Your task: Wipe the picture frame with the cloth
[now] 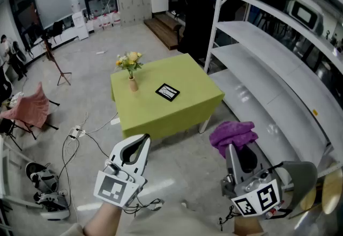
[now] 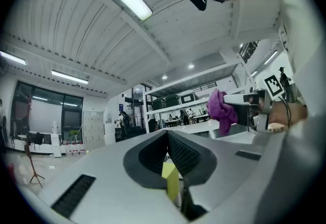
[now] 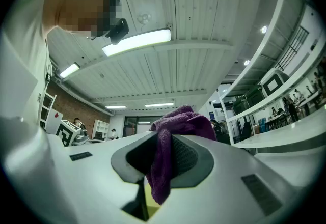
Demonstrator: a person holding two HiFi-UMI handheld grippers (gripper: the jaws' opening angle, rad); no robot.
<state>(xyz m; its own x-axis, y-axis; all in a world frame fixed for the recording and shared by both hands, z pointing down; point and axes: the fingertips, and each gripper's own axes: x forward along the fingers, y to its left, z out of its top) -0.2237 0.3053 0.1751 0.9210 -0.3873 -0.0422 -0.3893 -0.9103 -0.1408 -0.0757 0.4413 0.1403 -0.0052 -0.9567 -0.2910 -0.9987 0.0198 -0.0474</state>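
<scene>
**A:** Jaws first: the right gripper (image 1: 239, 153) clamps the purple cloth (image 1: 233, 134), and the left gripper (image 1: 140, 142) is closed on nothing. On the green counter (image 1: 201, 98), well away, the frame (image 1: 167, 91) lies flat.

**B:** Risks I see: bumping the flower vase (image 1: 132, 83) near it, shoving the unheld frame, or that bunched cloth slipping.

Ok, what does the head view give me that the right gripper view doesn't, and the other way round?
Only the head view: the picture frame lying flat on the green table, with a vase of flowers. Only the right gripper view: its jaws closed on the purple cloth, a fold hanging down between them. Both: that cloth in the right gripper, and the white shelving.
</scene>
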